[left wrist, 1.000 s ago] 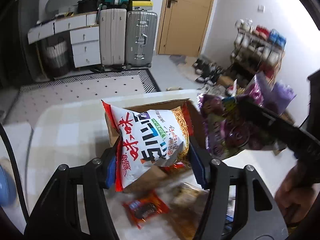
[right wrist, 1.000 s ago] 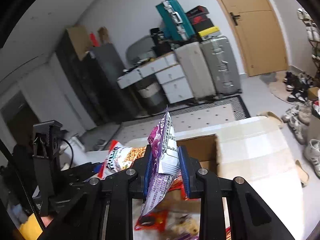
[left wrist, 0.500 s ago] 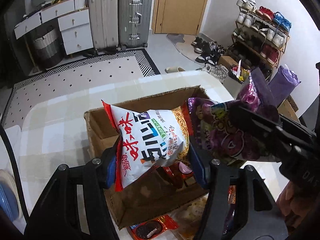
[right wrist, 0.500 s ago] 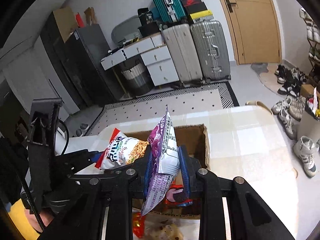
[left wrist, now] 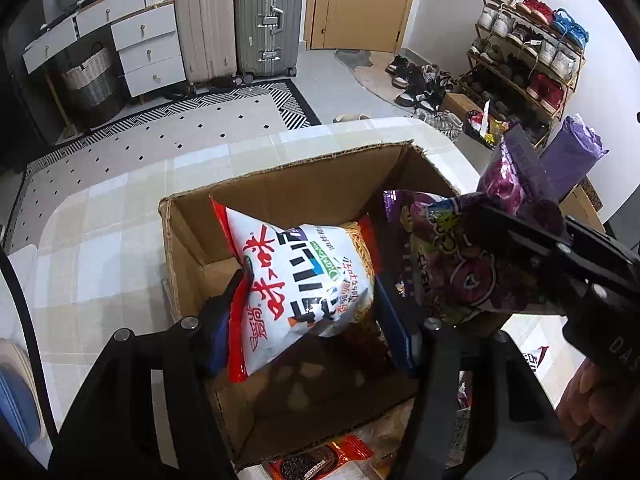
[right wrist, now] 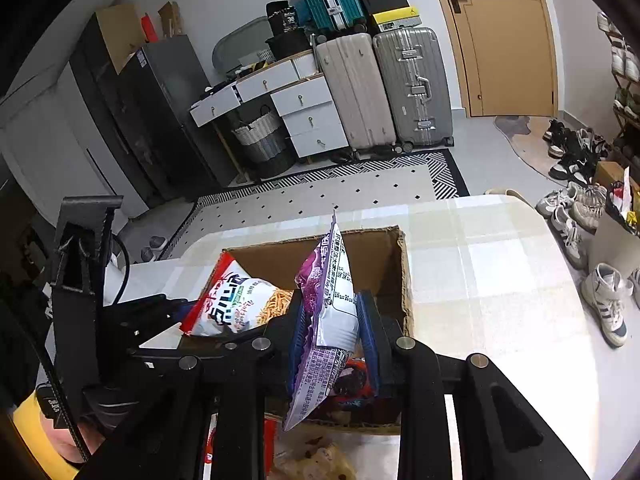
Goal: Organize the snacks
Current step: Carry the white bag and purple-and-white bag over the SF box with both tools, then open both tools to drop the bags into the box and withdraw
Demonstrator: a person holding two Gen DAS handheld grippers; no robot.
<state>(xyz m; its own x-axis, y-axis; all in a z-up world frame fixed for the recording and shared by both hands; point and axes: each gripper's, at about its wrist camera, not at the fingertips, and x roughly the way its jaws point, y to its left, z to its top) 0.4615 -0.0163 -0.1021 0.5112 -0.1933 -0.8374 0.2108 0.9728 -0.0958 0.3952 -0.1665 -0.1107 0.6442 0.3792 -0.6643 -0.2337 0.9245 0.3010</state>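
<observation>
My left gripper point(left wrist: 308, 316) is shut on a white and red noodle-snack bag point(left wrist: 304, 276) and holds it over the open cardboard box point(left wrist: 288, 184). My right gripper point(right wrist: 330, 336) is shut on a purple snack bag point(right wrist: 328, 300), also above the box point(right wrist: 404, 276). In the left wrist view the purple bag point(left wrist: 452, 264) hangs at the box's right side. In the right wrist view the noodle bag point(right wrist: 236, 304) is at the box's left. A red packet point(right wrist: 356, 380) lies inside the box.
The box stands on a table with a pale checked cloth point(left wrist: 104, 232). More snack packets lie in front of the box, including a red cookie packet point(left wrist: 316, 462). Suitcases point(left wrist: 240, 20), drawers and a shoe rack point(left wrist: 528, 52) stand on the floor beyond.
Both grippers have moved forward and down with their bags, from in front of the box to over its opening. Both grips are unchanged.
</observation>
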